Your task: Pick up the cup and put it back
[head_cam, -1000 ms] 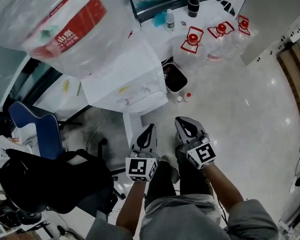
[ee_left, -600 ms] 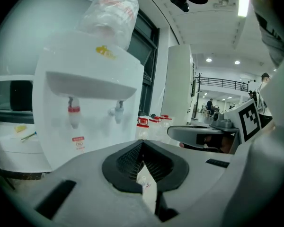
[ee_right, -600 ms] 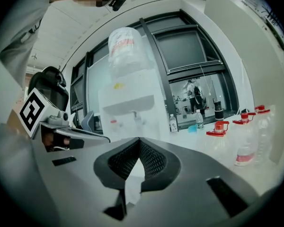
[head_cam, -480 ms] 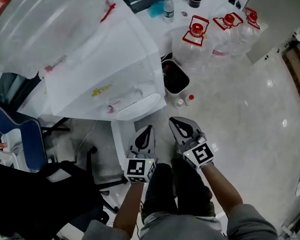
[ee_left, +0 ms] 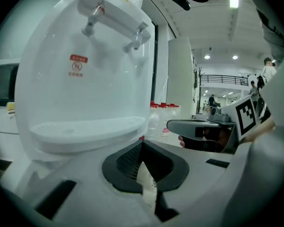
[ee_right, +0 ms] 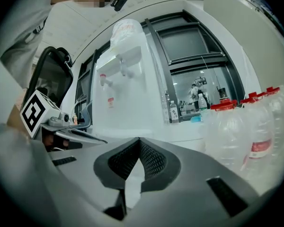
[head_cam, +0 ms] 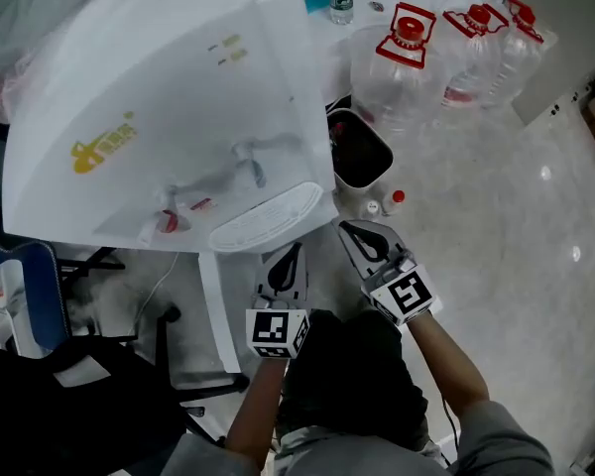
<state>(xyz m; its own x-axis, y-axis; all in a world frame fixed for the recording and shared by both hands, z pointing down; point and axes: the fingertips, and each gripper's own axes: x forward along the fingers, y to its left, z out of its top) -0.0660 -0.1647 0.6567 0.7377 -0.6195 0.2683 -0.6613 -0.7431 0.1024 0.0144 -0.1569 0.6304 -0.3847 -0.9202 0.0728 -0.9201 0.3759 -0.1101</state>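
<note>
No cup shows in any view. A white water dispenser [head_cam: 169, 117] fills the head view's upper left, with two taps [head_cam: 248, 162] above its round drip tray [head_cam: 268, 228]. My left gripper [head_cam: 295, 251] is shut and empty just below the tray's front edge. To its right, my right gripper [head_cam: 349, 228] is also shut and empty. In the left gripper view the shut left gripper [ee_left: 142, 143] points at the drip tray [ee_left: 85, 129] under the taps [ee_left: 113, 20]. In the right gripper view the right gripper [ee_right: 138, 140] faces the dispenser [ee_right: 128, 98] from the side.
Several large water bottles with red caps [head_cam: 416, 53] stand to the dispenser's right, and they show close by as bottles [ee_right: 248, 126] in the right gripper view. A black bin [head_cam: 362, 152] and small bottles [head_cam: 389, 203] sit on the floor. A blue chair [head_cam: 35, 286] is at left.
The head view has sunk and closed in on the dispenser, so its taps and tray now show large. Both grippers have come down with it and stayed shut.
</note>
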